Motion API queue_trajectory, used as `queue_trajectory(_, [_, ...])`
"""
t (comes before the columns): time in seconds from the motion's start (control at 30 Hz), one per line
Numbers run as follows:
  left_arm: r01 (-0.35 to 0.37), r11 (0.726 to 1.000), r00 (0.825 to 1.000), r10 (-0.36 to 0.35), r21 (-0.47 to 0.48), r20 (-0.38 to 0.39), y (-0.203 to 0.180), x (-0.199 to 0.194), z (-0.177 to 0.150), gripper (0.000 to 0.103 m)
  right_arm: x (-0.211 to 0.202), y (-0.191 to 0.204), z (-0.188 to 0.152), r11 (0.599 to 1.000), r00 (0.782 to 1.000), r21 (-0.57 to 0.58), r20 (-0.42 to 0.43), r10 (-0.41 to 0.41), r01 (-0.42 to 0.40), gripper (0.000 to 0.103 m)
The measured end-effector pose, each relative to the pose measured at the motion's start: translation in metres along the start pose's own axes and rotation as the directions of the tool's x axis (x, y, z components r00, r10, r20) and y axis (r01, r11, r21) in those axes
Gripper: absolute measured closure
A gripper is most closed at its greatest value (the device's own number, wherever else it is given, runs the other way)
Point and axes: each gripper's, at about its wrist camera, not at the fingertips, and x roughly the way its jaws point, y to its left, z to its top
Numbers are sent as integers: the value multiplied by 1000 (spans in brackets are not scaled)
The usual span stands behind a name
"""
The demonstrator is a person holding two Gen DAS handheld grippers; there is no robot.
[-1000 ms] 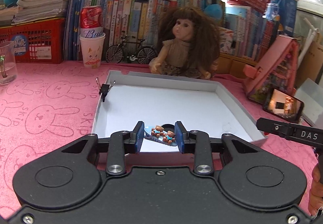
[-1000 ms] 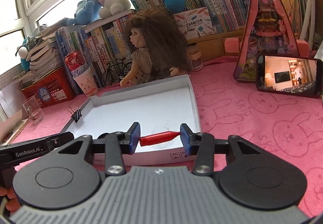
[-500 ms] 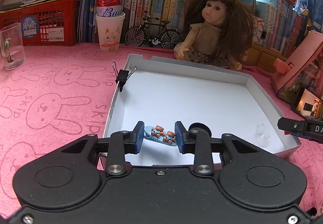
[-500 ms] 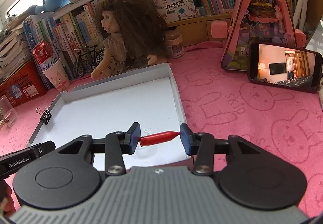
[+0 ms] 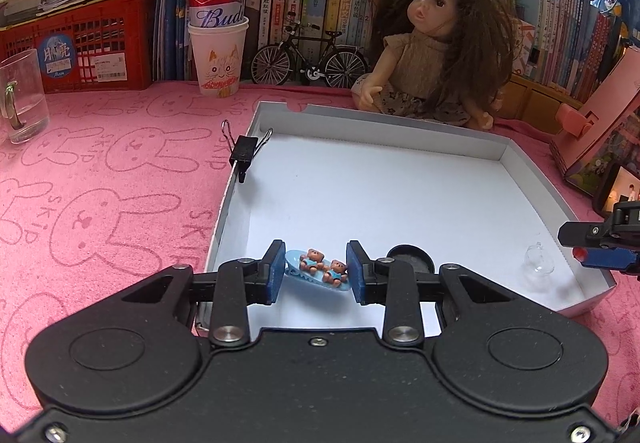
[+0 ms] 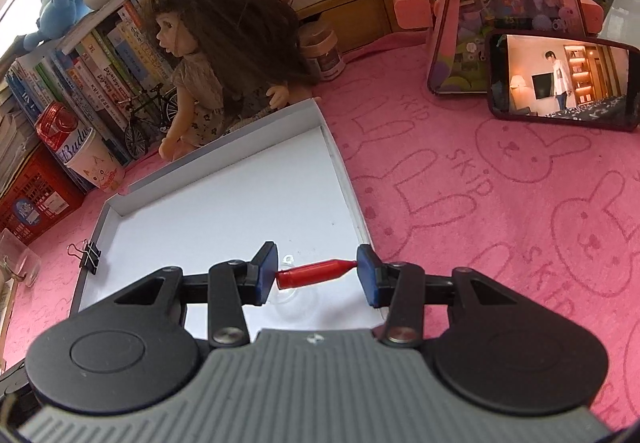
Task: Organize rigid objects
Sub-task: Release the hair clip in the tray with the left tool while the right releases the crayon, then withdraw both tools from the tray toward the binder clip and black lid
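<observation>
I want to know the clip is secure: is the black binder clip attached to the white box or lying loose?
Attached. The binder clip grips the box wall's top edge, handles splayed.

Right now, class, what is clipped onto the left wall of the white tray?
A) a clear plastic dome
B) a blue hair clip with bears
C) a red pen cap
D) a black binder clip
D: the black binder clip grips the white tray wall there.
</observation>
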Motion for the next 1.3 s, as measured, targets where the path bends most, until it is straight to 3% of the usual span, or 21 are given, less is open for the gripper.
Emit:
queue_trajectory(0.13, [5, 1000, 1000, -5, 3, 3, -3, 0, 1, 71, 2, 4, 0, 1000, 1000, -8, 16, -18, 18, 53])
queue_trajectory(0.23, [12, 1000, 1000, -12, 8, 7, -4, -2, 1, 58, 3, 5, 0, 1000, 999, -13, 25, -23, 23, 51])
queue_trajectory(0.3, [11, 1000, 1000, -11, 19, 16, -7, -5, 1, 51, 3, 4, 0, 1000, 999, -11, 32, -12, 12, 40])
queue_trajectory(0.4, [18, 999, 999, -19, 41, 44, -10, -13, 0, 39, 0, 3, -2, 1000, 999, -22, 39, 0, 1, 36])
queue_trajectory(0.6, [62, 995, 994, -68, 82, 84, -17, -34, -3, 27, -15, 7, -8, 997, 996, -80, 80, 32, -25, 26])
queue_trajectory(0.77, [104, 989, 988, -115, 110, 103, -19, -56, -12, 24, -37, 11, -20, 983, 988, -172, 123, 92, -70, 17])
queue_trajectory(1.3, [198, 969, 967, -218, 149, 129, -8, -119, -65, 23, -93, 9, -74, 916, 959, -379, 188, 214, -130, 6])
